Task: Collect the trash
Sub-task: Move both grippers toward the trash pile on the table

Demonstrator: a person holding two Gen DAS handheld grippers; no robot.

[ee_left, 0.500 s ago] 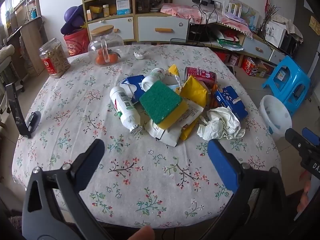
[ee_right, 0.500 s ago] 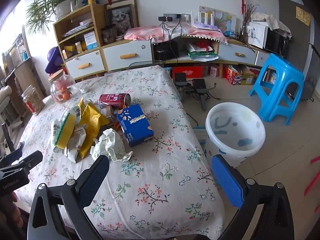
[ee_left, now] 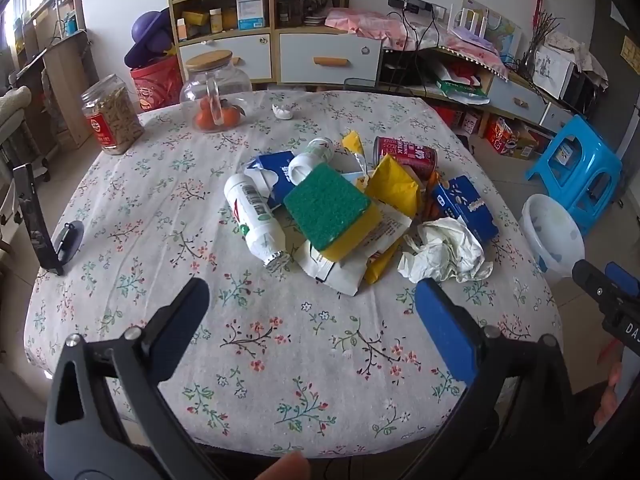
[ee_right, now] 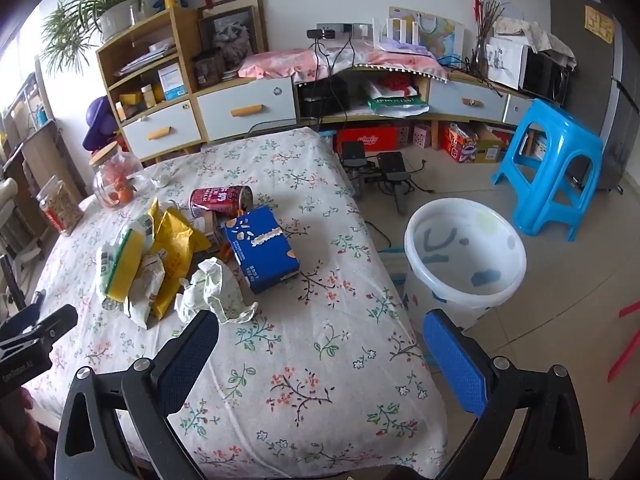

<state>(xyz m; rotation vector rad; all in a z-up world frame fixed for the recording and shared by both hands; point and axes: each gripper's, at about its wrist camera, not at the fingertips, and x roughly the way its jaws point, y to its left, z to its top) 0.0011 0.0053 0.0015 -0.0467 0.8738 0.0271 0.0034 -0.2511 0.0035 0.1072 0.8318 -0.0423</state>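
Both tools are empty with their jaws spread wide. The left gripper [ee_left: 310, 304] hangs over the near edge of the floral tablecloth [ee_left: 168, 184], angled down at the rubbish heap, so it looks poised to pick a first piece. The right gripper [ee_right: 320, 334] hangs over the table's near right corner, one finger over the cloth and the other over the floor, which puts it between the heap and the white waste bin [ee_right: 466, 254] standing on the floor just right of the table.

The trash lies bunched at mid-table, nothing yet gathered. Nearest is a crumpled paper wad [ee_left: 444, 254], just beyond the left gripper's right finger. Left of it a green-and-yellow sponge [ee_left: 330, 210] sits atop white and yellow wrappers, with a white plastic bottle [ee_left: 256, 220] lying beside it. Farther right are a blue carton [ee_left: 464, 210] and a red can [ee_left: 404, 154] on its side.

At the far left, a glass jar of oranges [ee_left: 216, 96] and a snack jar [ee_left: 112, 118] stand well apart from the heap, seemingly not rubbish.
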